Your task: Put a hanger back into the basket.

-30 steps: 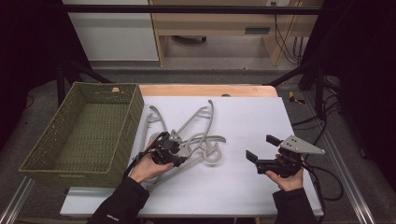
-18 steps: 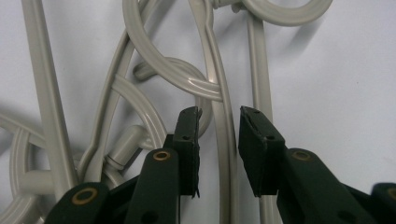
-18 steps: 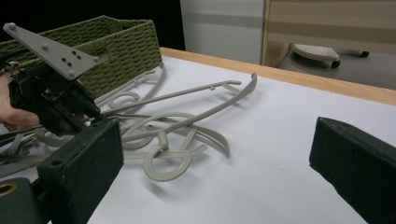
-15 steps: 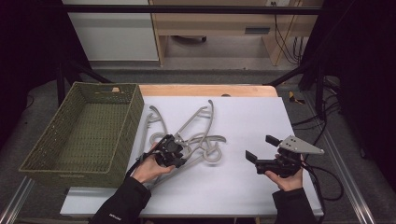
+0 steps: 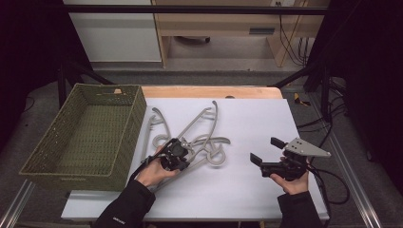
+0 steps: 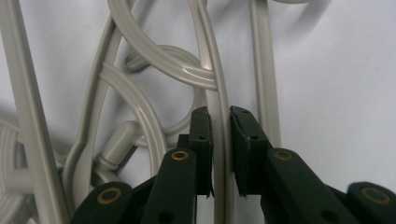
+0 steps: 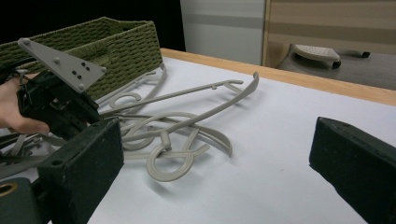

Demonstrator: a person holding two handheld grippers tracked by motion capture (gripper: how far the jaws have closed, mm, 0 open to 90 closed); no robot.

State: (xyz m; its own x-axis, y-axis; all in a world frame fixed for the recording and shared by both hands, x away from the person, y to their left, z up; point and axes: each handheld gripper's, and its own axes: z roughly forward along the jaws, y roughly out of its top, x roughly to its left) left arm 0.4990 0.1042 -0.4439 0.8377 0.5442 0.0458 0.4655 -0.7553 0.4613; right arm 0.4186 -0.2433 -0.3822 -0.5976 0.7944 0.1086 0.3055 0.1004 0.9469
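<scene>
Left tool (image 6: pixel 220 154) pinching a grey hanger (image 6: pixel 219 88) bar
Its jaws have just been closing on it; the right tool (image 5: pixel 267 152) stands spread above the table (image 5: pixel 266 199), holding nothing

A pile of tangled hangers (image 5: pixel 190 137) lies on the bench (image 5: pixel 256 199), near its middle. A basket (image 5: pixel 85 137) stands just left of the hangers, at the bench's left edge. The left tool (image 5: pixel 183 159) sits on the near side of the pile, closed around one hanger bar. The right tool (image 5: pixel 266 154) is well right of the hangers, above the bench.
</scene>
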